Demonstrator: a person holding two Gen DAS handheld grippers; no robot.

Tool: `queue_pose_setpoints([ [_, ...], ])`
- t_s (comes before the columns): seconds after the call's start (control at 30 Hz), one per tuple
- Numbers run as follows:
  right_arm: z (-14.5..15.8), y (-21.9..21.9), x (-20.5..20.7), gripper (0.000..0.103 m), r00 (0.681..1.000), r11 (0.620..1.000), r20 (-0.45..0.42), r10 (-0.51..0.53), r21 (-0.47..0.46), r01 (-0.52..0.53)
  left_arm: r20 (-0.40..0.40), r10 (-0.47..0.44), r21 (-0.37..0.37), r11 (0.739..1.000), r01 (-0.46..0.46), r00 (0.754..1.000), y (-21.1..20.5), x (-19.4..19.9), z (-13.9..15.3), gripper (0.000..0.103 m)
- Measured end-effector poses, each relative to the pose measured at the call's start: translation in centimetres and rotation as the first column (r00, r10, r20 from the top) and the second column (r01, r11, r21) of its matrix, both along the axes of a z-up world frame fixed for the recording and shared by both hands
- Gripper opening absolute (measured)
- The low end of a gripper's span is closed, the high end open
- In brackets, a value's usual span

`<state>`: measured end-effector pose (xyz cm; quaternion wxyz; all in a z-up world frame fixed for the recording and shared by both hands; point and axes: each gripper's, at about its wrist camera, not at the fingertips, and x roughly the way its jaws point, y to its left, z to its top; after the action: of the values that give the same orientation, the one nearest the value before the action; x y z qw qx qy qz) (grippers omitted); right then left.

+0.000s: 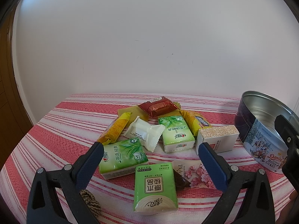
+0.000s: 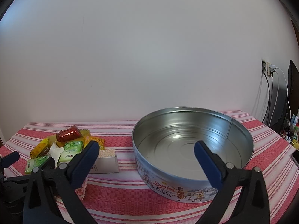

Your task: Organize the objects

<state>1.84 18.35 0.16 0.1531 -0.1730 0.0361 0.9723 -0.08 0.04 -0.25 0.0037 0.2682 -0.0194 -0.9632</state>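
Observation:
A heap of small packets lies on the red-and-white striped cloth (image 1: 56,119). Nearest me is a green tissue pack (image 1: 155,186), with two more green tissue packs (image 1: 123,158) (image 1: 176,133) behind it. Among them are a white sachet (image 1: 144,132), a red wrapped snack (image 1: 158,106), yellow snack packs (image 1: 115,130) and a small white box (image 1: 217,140). My left gripper (image 1: 150,149) hangs open above the heap, holding nothing. An open, empty round cookie tin (image 2: 233,130) stands to the right. My right gripper (image 2: 146,149) is open over the tin's near left rim, empty.
A floral chocolate wrapper (image 1: 194,171) lies flat by the nearest tissue pack. A braided cord (image 1: 89,199) sits at the cloth's near left. White wall runs behind the table. Cables and a wall socket (image 2: 268,69) are at far right, beside a dark screen (image 2: 291,93).

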Motion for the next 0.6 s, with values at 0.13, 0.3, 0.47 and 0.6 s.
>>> queue_pose_setpoints([
  [0.13,0.0,0.0,-0.1,0.103,1.000,1.000,0.004,0.003,0.000,-0.003,0.007,-0.008,0.016,1.000,0.008,1.000,-0.3,0.0,0.0,0.102],
  [0.3,-0.1,-0.1,-0.3,0.103,1.000,1.000,0.020,0.022,-0.006,-0.022,0.028,0.019,-0.028,0.999,-0.018,0.999,-1.4,0.7,0.0,0.102],
  [0.47,-0.3,-0.4,-0.3,0.103,0.998,0.998,0.030,0.060,-0.022,-0.059,0.104,0.082,-0.037,0.996,-0.078,0.991,-4.2,1.8,-0.7,0.102],
  [0.6,-0.5,-1.2,-0.6,0.103,0.993,0.994,0.048,0.109,-0.020,-0.108,0.167,0.131,-0.014,0.991,-0.131,0.977,-6.6,1.8,-1.4,0.102],
])
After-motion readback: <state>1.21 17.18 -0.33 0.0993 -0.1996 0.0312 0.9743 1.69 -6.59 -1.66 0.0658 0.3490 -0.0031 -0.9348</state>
